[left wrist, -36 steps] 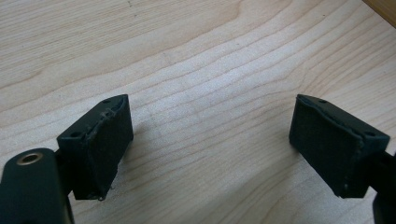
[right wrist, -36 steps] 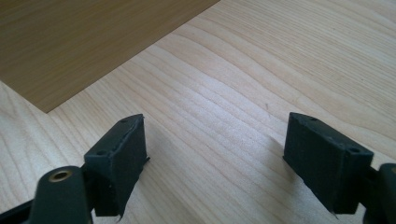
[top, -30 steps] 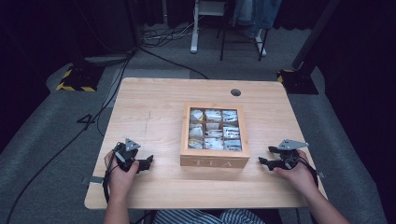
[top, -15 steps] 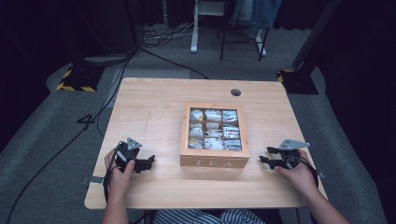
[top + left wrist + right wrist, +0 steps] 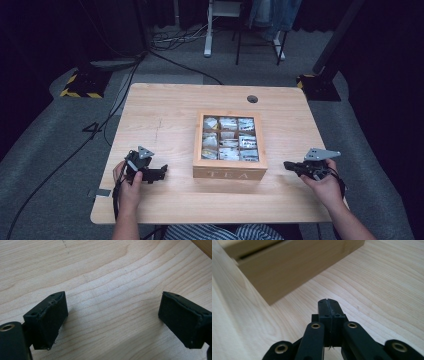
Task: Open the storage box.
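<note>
The left gripper [image 5: 161,172] holds its two black jaws spread wide over bare wood, nothing between them, as the left gripper view shows; the right gripper [image 5: 287,165] has its two jaws pressed flat together, empty, pointing toward the near corner of the one wooden tea box [image 5: 229,145]. That box sits mid-table between the two grippers, apart from both, its clear lid showing nine compartments of tea packets and the word TEA on its near face. Each gripper carries a grey three-cornered plate and rests low near the front edge, held by the left hand [image 5: 129,186] and the right hand [image 5: 326,187]. The light wooden table [image 5: 165,112] has one round cable hole [image 5: 252,99] at the far side. Beyond lie grey carpet, black cables [image 5: 102,125] and dark drapes.
</note>
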Tool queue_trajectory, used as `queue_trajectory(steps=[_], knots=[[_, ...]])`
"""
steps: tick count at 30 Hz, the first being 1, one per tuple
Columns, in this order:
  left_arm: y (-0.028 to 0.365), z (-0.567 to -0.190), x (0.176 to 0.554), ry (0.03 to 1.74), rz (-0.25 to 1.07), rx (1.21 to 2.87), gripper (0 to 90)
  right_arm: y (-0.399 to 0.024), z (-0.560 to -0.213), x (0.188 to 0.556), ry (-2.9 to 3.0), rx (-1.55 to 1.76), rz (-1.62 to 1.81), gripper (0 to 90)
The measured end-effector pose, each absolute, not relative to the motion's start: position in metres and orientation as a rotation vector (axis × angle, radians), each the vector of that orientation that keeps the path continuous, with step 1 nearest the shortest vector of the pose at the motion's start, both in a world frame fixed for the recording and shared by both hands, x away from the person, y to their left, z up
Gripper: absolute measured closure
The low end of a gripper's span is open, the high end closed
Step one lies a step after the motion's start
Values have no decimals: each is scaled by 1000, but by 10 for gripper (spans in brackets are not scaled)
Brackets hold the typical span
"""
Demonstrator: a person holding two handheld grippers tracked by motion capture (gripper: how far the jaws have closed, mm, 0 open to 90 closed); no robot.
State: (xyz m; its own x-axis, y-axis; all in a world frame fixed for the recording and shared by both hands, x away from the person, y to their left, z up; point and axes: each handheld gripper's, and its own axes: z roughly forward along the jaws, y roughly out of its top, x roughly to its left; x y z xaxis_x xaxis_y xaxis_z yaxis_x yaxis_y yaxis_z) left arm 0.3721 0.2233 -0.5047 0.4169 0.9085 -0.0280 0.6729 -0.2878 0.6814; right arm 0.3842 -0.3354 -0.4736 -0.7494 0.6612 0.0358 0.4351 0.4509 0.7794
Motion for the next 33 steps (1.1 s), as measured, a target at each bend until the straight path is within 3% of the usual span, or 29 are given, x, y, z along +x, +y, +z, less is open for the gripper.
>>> queue_trajectory(steps=[10, 33], knots=[[221, -505, 372, 1325, 490, 2056, 98, -312, -455, 367, 2461, 907, 1318, 900], [220, -505, 372, 1304, 482, 2070, 98, -288, -459, 361, 2544, 795, 1499, 900]])
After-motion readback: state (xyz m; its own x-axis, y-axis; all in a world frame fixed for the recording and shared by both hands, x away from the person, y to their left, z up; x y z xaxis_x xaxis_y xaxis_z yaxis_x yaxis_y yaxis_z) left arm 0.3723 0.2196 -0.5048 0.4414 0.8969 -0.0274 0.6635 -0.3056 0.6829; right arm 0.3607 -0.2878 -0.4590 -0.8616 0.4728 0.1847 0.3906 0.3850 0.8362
